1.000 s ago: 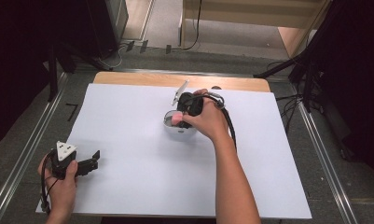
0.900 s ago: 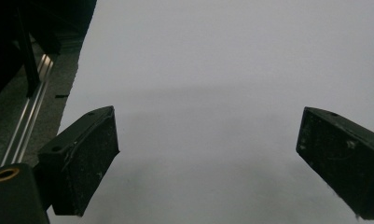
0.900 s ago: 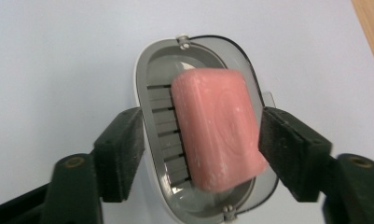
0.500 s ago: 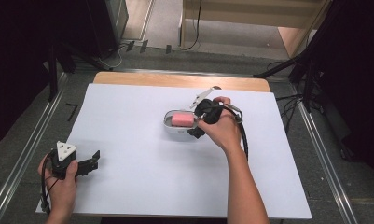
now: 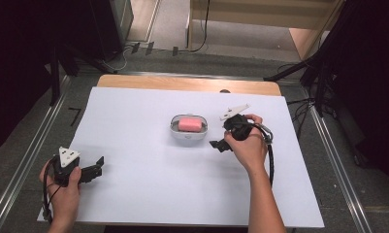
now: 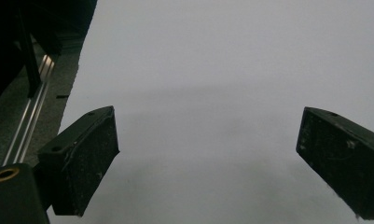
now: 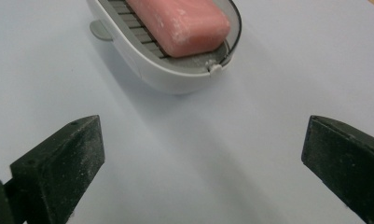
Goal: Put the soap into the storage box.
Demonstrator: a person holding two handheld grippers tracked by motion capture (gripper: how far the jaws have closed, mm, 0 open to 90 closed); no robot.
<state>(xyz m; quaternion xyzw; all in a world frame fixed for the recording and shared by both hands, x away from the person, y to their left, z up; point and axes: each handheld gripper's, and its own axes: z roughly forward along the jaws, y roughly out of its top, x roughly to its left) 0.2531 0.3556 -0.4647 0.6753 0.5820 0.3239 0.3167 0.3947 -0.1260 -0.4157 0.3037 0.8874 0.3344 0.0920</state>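
A pink soap bar (image 5: 189, 124) lies in a white oval soap dish (image 5: 188, 138) at the middle of the white table. My right gripper (image 5: 221, 135) is just right of the dish and apart from it. Its jaws have just been opening and stand open, with nothing between them. In the right gripper view the dish (image 7: 166, 74) and soap (image 7: 177, 21) lie ahead of the right gripper (image 7: 198, 158). My left gripper (image 5: 96, 168) rests near the front left corner, open and empty. Bare table shows between the jaws of the left gripper (image 6: 208, 158).
A white sheet (image 5: 143, 194) covers the table, with a wooden strip (image 5: 182, 83) along the far edge. Metal rails (image 5: 27, 165) run down both sides. Dark stands and cables lie on the floor behind.
My right gripper has let go of the soap dish and moved right and toward the front. The dish with the soap now stands alone. The left hand has stayed put.
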